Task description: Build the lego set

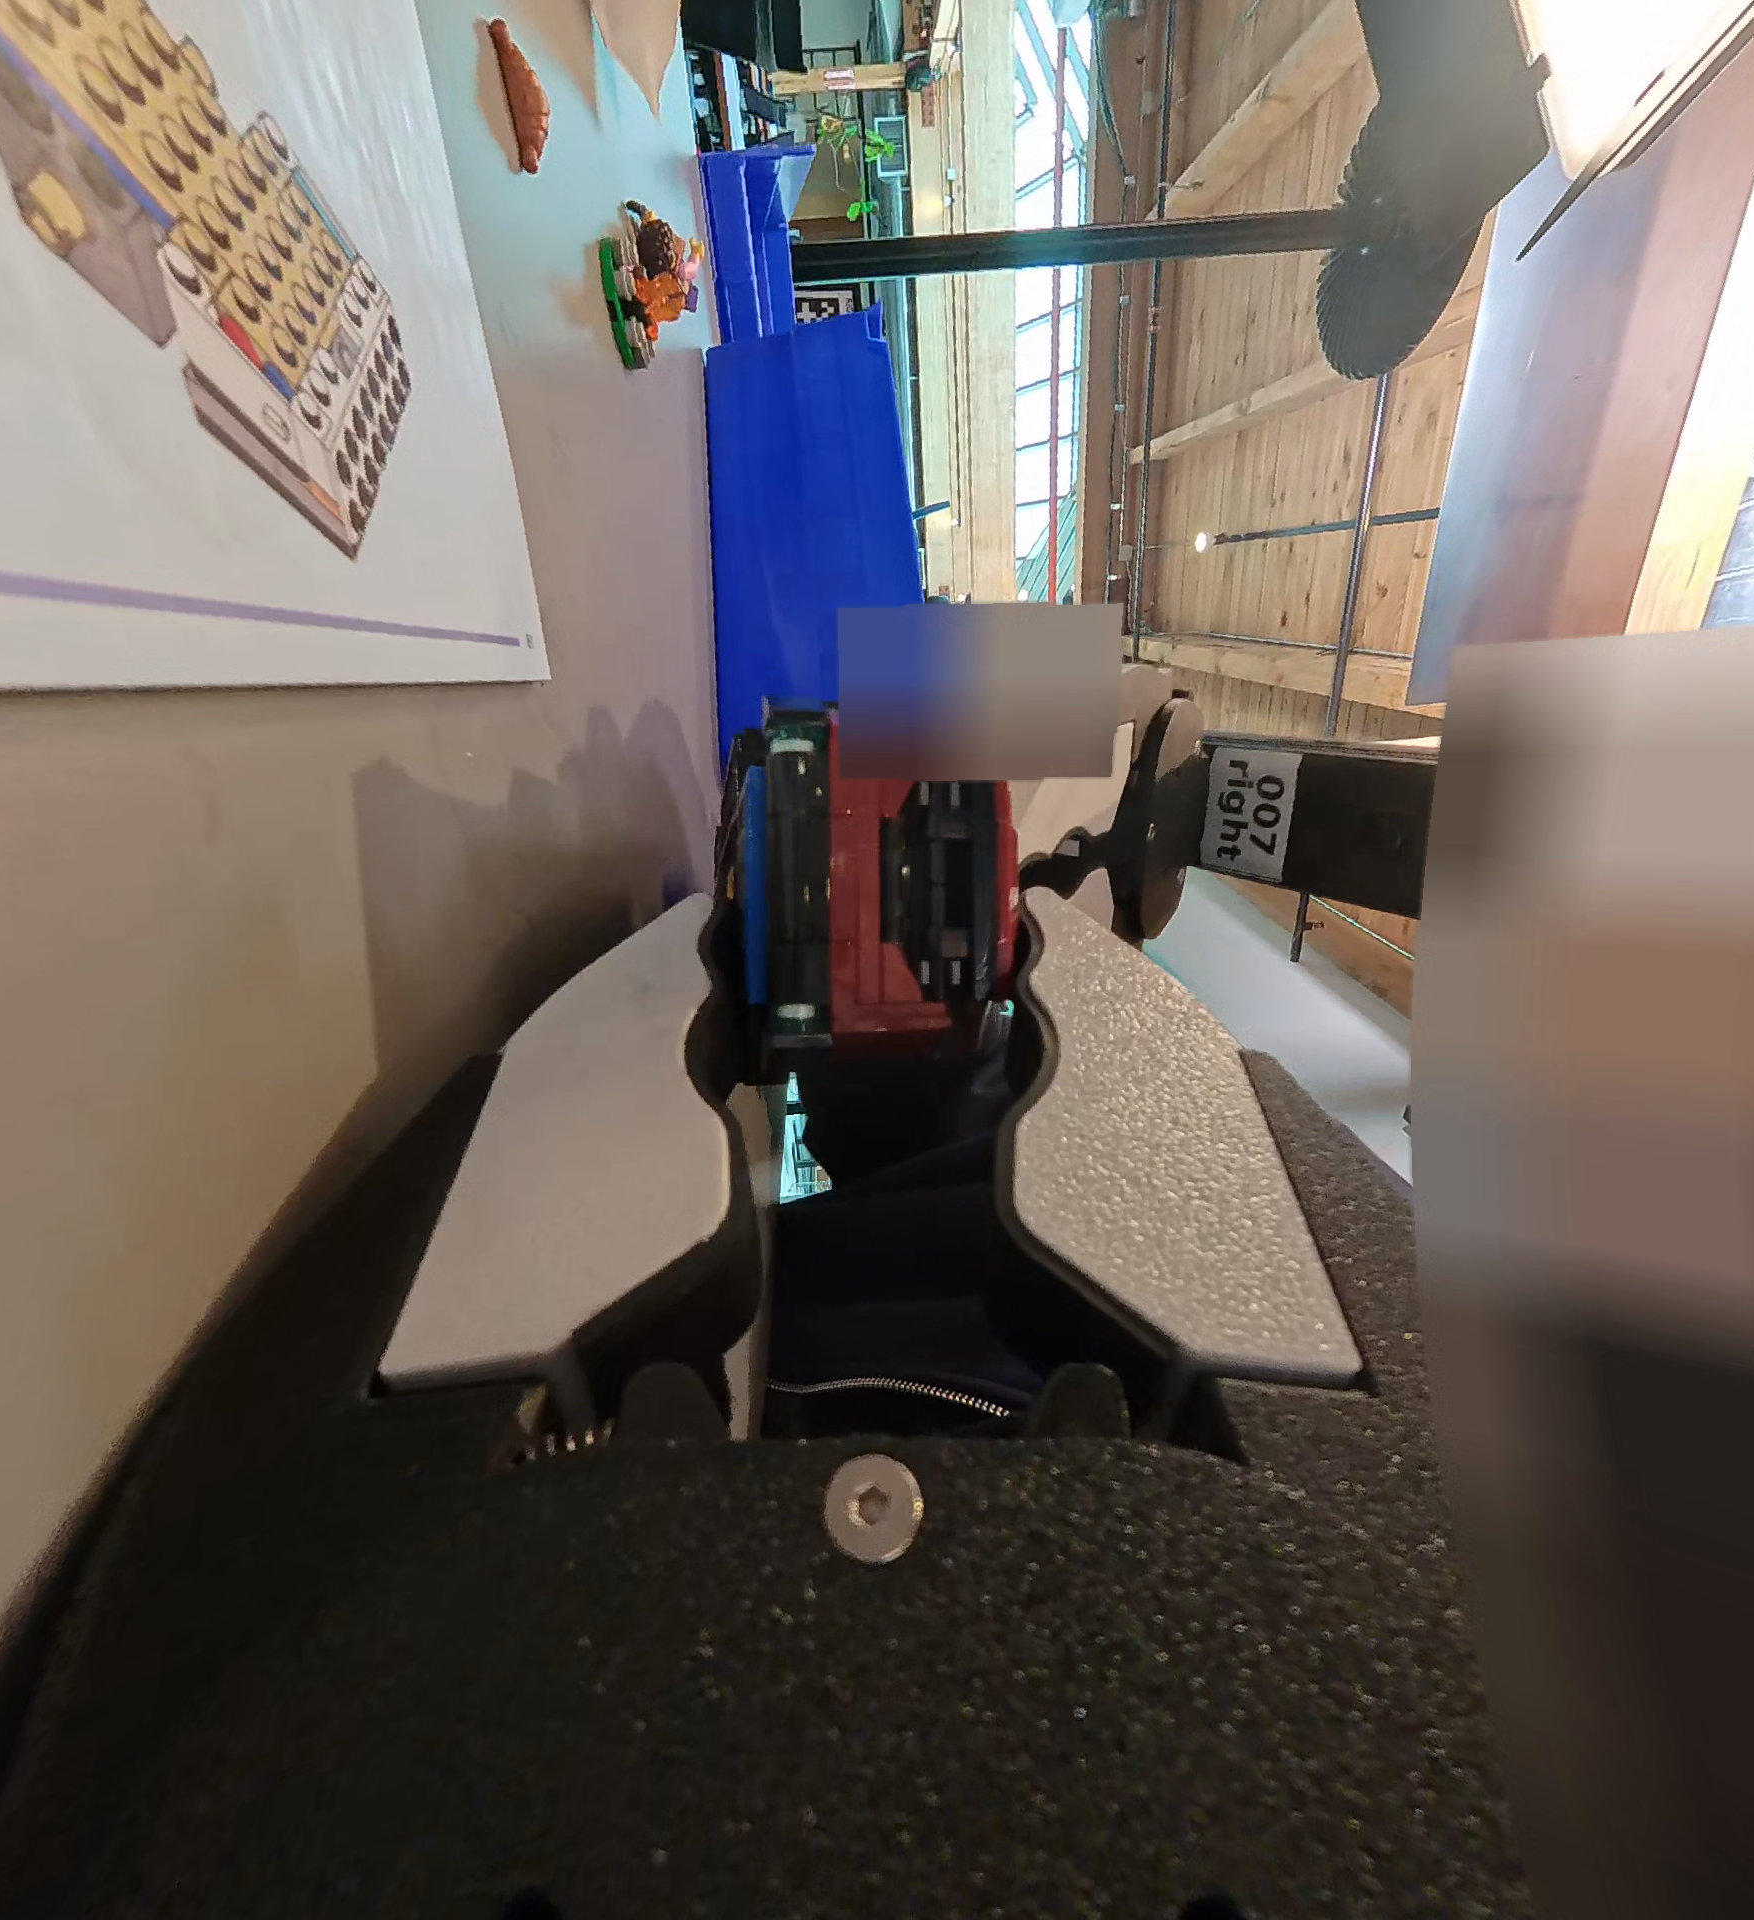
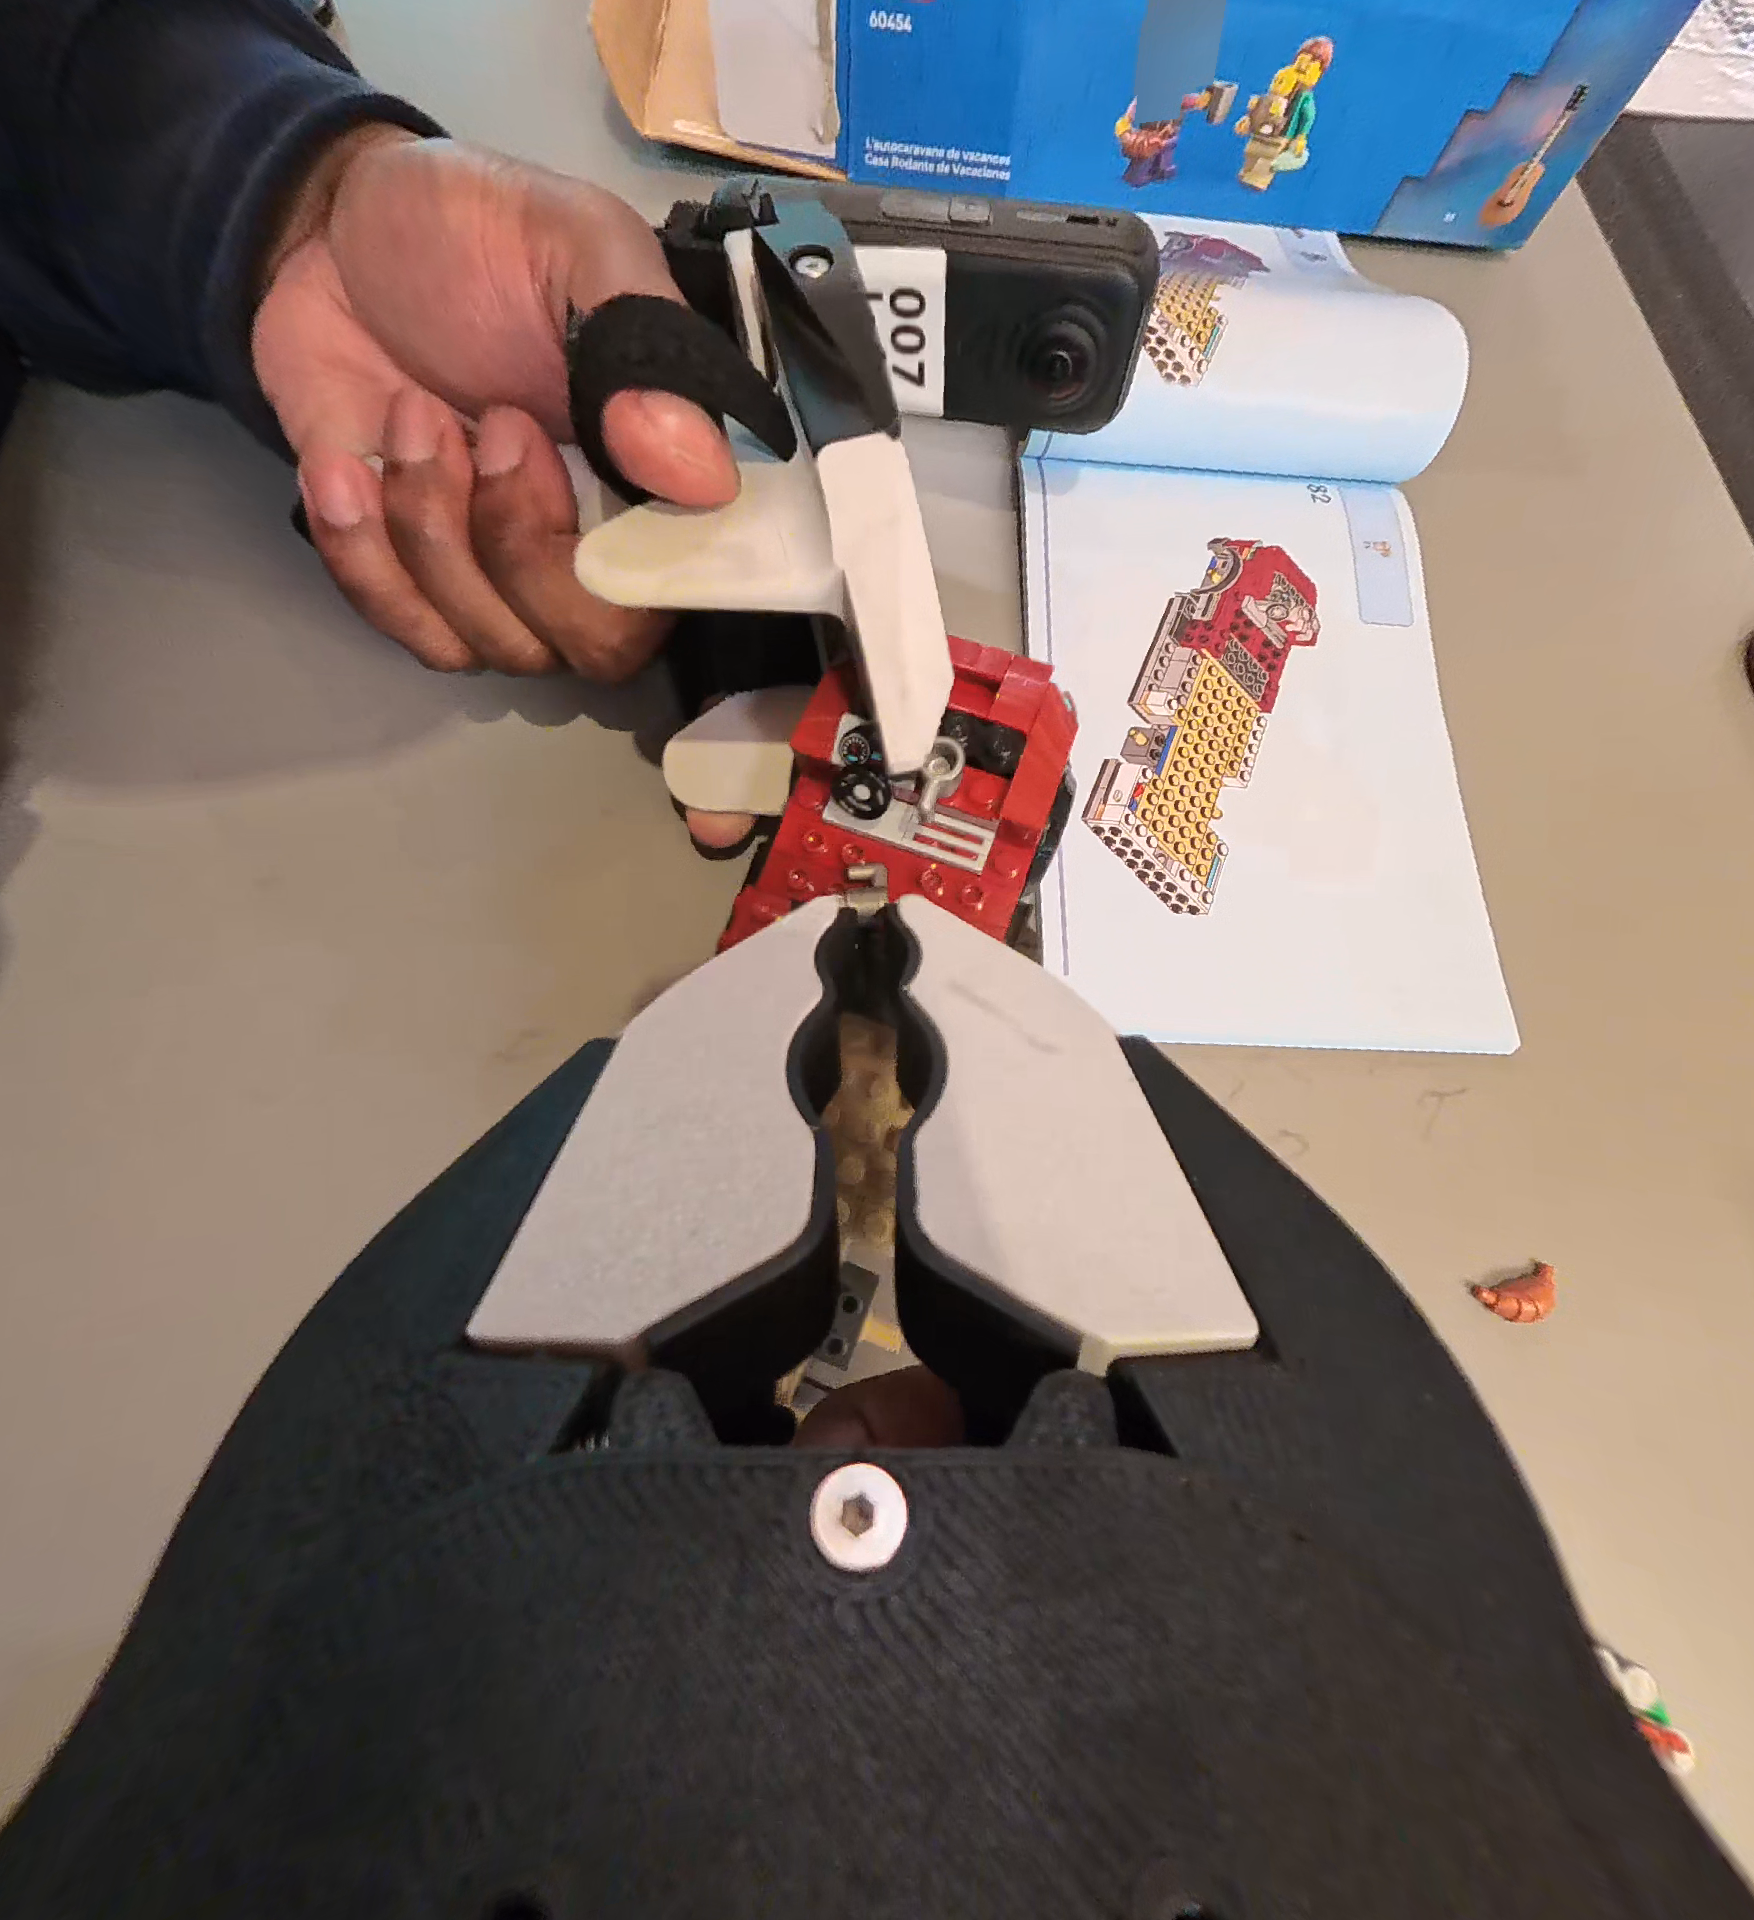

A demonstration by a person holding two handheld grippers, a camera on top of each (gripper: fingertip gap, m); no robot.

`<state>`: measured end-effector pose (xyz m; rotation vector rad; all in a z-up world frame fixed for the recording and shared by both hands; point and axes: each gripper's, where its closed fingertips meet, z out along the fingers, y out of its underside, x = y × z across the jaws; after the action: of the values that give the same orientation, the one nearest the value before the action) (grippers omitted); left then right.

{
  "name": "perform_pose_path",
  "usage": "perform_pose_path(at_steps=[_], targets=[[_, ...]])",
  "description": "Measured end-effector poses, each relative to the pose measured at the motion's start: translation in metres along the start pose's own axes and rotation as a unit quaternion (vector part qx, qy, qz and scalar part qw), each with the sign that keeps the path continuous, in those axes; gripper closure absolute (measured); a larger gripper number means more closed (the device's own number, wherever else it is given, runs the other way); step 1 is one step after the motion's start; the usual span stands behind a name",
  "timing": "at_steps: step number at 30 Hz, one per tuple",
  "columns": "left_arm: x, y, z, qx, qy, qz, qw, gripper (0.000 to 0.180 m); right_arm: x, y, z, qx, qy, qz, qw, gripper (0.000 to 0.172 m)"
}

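The left gripper (image 1: pixel 868 935) clamps the red brick-built toy vehicle cab (image 2: pixel 914 800), its two grey fingers pressed on opposite sides of the model, which stands on the grey tabletop (image 2: pixel 333 987) just beside the left edge of the open instruction booklet (image 2: pixel 1268 831). A person's hand (image 2: pixel 457 416) works that gripper. The right gripper (image 2: pixel 868 914) has its jaws nearly closed, pinching a small grey brick piece (image 2: pixel 865 894) at the very fingertips, right over the studded red rear of the cab. Toward the table's far edge lies a blue cardboard toy box (image 2: pixel 1216 104). A small brown croissant-shaped piece (image 2: pixel 1522 1291) lies apart on the table, toward the right edge.
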<state>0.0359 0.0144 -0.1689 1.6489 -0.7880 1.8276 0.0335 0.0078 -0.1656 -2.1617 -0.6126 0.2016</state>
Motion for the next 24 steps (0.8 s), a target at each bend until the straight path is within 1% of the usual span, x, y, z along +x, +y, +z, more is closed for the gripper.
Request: perform_pose_path(at_steps=[6, 13, 17, 24], targets=[[-0.0005, -0.0014, -0.0004, 0.003, 0.000, -0.005, 1.000, 0.131, -0.0007, -0.0011, 0.0006, 0.013, 0.015, -0.008, 1.000, 0.166], [-0.0003, -0.0019, -0.0004, 0.005, 0.003, -0.006, 1.000, 0.131, -0.0019, -0.0013, 0.0027, 0.005, 0.032, -0.024, 0.999, 0.162], [-0.0009, -0.0019, -0.0004, 0.005, 0.001, -0.007, 1.000, 0.131, -0.0010, -0.0012, 0.0054, 0.003, 0.061, -0.036, 0.997, 0.162], [-0.0010, -0.0019, -0.0004, 0.005, 0.002, -0.008, 1.000, 0.131, 0.0026, -0.0045, 0.0055, 0.022, 0.082, -0.031, 0.996, 0.164]])
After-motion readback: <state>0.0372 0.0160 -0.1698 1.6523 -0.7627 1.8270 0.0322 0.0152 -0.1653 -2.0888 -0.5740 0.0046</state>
